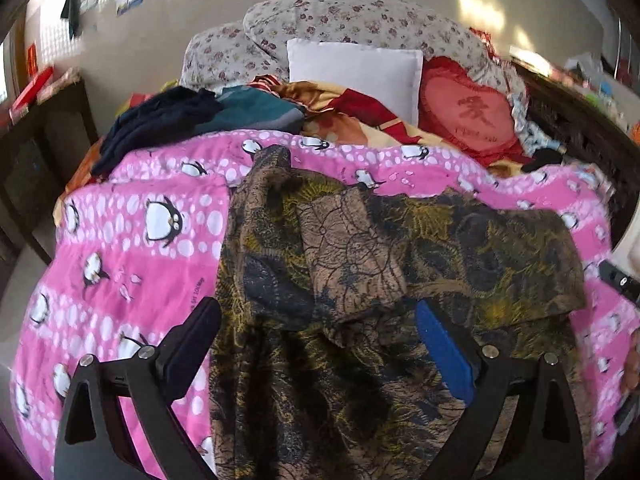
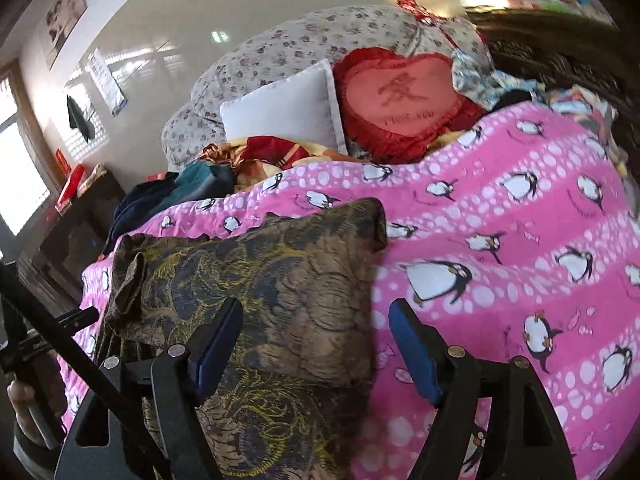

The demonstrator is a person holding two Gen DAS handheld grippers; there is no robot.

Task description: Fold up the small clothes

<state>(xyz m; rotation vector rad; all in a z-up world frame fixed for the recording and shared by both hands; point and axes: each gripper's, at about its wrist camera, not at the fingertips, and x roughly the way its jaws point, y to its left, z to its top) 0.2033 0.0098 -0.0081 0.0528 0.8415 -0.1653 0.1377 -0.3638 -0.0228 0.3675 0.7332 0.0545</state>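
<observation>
On bed quilt (image 1: 120,280): garment (image 1: 360,260) part-folded; left tool (image 1: 316,344) and right tool (image 2: 316,344) spread, empty; next, regrip an edge.

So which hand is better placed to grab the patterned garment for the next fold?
Probably left. The left tongs stand open directly over the garment, cloth under both fingers. The right tongs are open too, but straddle its right edge, one finger over the pink quilt.

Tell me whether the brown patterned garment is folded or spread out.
Partly folded: the garment has one side doubled over itself on the pink blanket.
</observation>
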